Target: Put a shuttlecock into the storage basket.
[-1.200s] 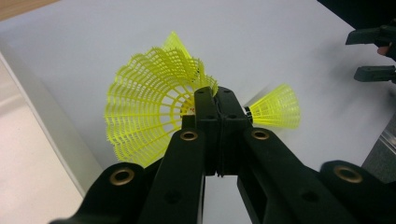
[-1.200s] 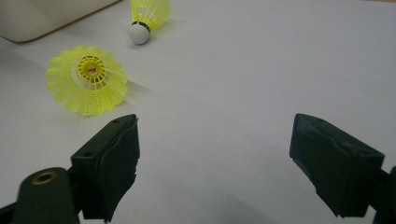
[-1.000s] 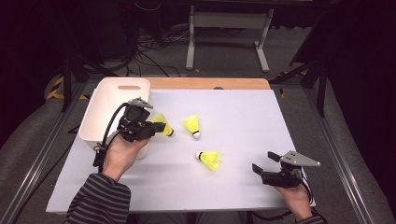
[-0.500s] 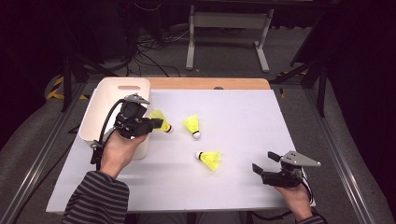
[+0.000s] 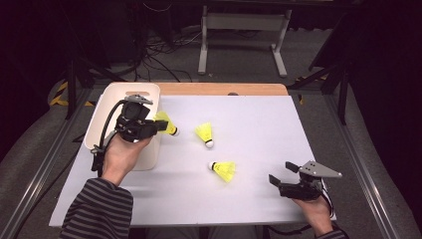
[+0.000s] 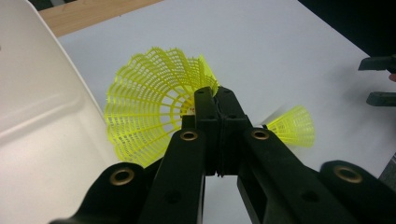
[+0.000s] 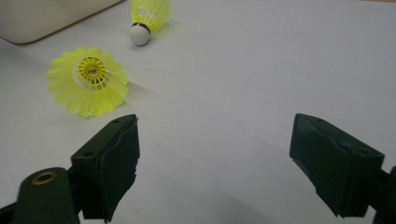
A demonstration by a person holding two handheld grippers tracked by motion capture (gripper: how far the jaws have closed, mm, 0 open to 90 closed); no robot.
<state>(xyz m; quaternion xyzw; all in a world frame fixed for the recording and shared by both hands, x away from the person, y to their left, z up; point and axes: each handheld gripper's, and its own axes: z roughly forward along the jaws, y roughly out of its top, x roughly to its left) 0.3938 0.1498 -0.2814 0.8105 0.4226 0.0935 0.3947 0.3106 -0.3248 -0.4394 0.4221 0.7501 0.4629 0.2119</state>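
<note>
1. The left hand-held gripper (image 5: 158,125) is clenched on a yellow shuttlecock (image 5: 166,123), beside the white bin (image 5: 102,119).
2. What lies inside the bin is hidden.
3. The right hand-held gripper (image 5: 281,173) rests released on the tabletop (image 5: 259,124); two shuttlecocks (image 5: 205,133) (image 5: 225,170) lie loose.

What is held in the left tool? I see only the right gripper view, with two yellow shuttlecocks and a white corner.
Observer: The left tool is shut on a third yellow shuttlecock, gripping its mesh skirt.
Operator: Where is that white thing?
Observer: It is a white bin at the table's left edge; the left tool is over its right rim.
Operator: Is the held shuttlecock inside the bin?
Observer: No. In the high view it sticks out past the rim, over the white table.
Operator: And my right tool?
Observer: The right tool is open, with a hand holding it near the table's front right corner.
</note>
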